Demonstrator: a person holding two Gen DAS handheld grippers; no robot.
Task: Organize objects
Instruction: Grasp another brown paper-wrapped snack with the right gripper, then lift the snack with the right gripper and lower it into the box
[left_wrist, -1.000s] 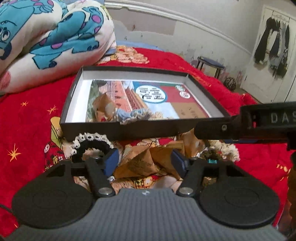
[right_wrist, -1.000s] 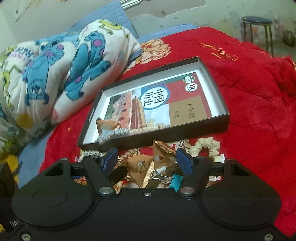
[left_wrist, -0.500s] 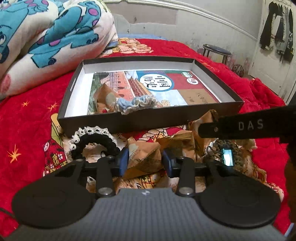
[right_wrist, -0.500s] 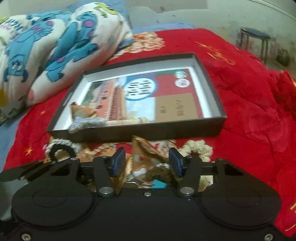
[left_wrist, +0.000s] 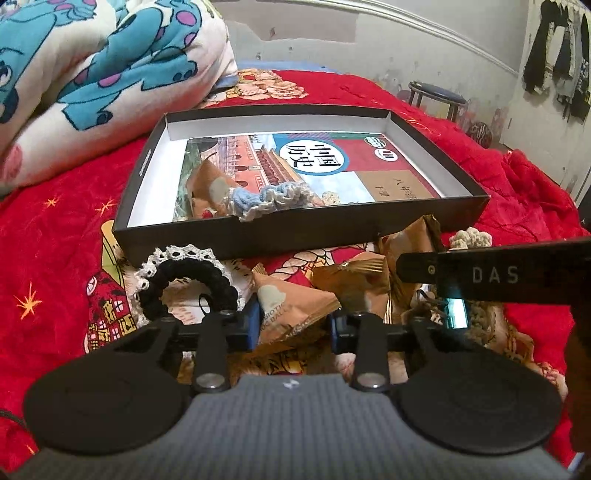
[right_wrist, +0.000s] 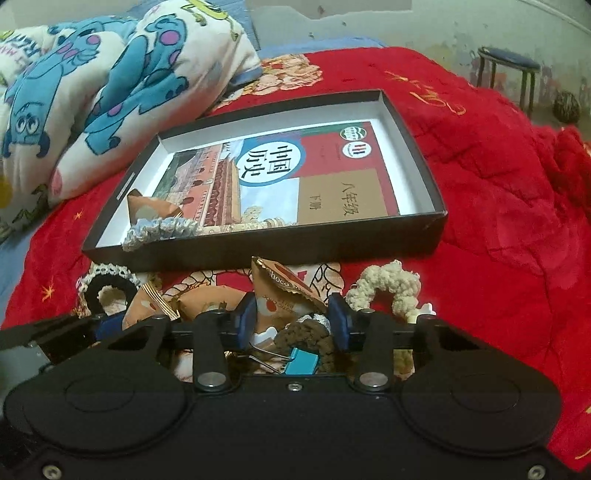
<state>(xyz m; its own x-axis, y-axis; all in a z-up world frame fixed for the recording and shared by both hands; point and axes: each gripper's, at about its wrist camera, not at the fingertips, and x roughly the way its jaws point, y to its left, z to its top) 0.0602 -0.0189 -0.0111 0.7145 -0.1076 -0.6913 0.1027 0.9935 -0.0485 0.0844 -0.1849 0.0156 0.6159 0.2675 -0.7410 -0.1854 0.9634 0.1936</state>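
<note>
Judging by the black box (left_wrist: 295, 240), which holds only a book, one snack packet (left_wrist: 207, 184) and a blue scrunchie (left_wrist: 258, 199), most sorting remains. Both grippers have just been closing: left gripper (left_wrist: 293, 325) clamps a brown packet (left_wrist: 291, 306), right gripper (right_wrist: 291, 317) pinches another packet (right_wrist: 280, 295) on the bed.

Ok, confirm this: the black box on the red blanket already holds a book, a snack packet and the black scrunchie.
Not quite. The scrunchie in the black box is a blue and white scrunchie, lying with the book and a snack packet. The black scrunchie lies outside on the red blanket, as the left wrist view shows.
</note>
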